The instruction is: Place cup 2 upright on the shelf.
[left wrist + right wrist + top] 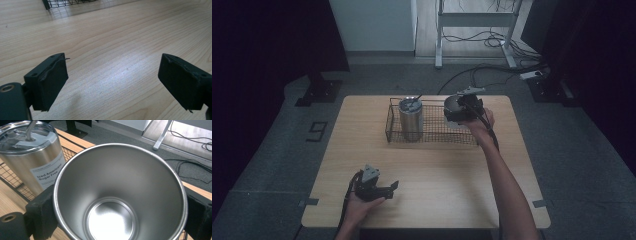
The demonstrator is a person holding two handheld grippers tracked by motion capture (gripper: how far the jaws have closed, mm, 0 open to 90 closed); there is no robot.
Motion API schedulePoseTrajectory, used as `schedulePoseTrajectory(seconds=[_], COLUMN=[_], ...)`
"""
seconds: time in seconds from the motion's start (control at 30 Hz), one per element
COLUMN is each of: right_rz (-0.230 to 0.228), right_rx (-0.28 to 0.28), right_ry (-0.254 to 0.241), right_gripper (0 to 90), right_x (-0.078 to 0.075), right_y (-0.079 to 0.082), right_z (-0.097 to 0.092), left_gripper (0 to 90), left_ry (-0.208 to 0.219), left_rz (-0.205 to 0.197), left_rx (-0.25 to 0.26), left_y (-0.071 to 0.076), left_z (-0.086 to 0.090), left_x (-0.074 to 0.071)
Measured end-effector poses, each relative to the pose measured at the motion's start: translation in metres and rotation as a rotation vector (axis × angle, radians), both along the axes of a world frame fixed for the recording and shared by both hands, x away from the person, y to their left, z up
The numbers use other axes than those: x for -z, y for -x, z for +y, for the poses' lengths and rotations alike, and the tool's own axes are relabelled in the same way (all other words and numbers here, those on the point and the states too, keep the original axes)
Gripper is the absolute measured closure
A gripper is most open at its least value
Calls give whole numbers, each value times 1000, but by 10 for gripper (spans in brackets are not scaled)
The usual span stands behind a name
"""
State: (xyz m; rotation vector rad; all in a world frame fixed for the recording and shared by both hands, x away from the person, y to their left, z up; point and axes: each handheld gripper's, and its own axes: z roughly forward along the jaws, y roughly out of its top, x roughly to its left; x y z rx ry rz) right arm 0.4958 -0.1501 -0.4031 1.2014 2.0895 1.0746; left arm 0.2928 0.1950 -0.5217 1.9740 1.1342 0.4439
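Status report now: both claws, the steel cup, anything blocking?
Right claw shut on open steel cup, over wire basket. Left claw open, empty, above table. Lidded tumbler already in basket, beside cup.

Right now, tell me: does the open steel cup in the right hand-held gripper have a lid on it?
No, the steel cup is open at the top, showing its bare shiny bottom, while the right hand-held gripper clamps its sides.
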Motion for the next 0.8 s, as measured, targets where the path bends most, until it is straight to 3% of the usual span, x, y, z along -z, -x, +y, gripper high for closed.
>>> schedulePoseTrajectory(seconds=[0.27,0.37,0.47,0.8], right_rz=[8,8,7,29], right_rx=[22,19,19,33], right_ry=[-18,8,-7,-2], right_gripper=[67,67,67,66], right_x=[3,-1,-5,5], right_y=[-6,-10,-13,-25], right_z=[-6,-7,-8,-6], left_gripper=[90,90,90,90], left_ry=[1,-2,-1,3], left_rz=[1,2,3,4], left_rx=[0,1,1,-1], left_y=[0,0,0,0], left_z=[0,0,1,2], left_x=[0,0,0,0])
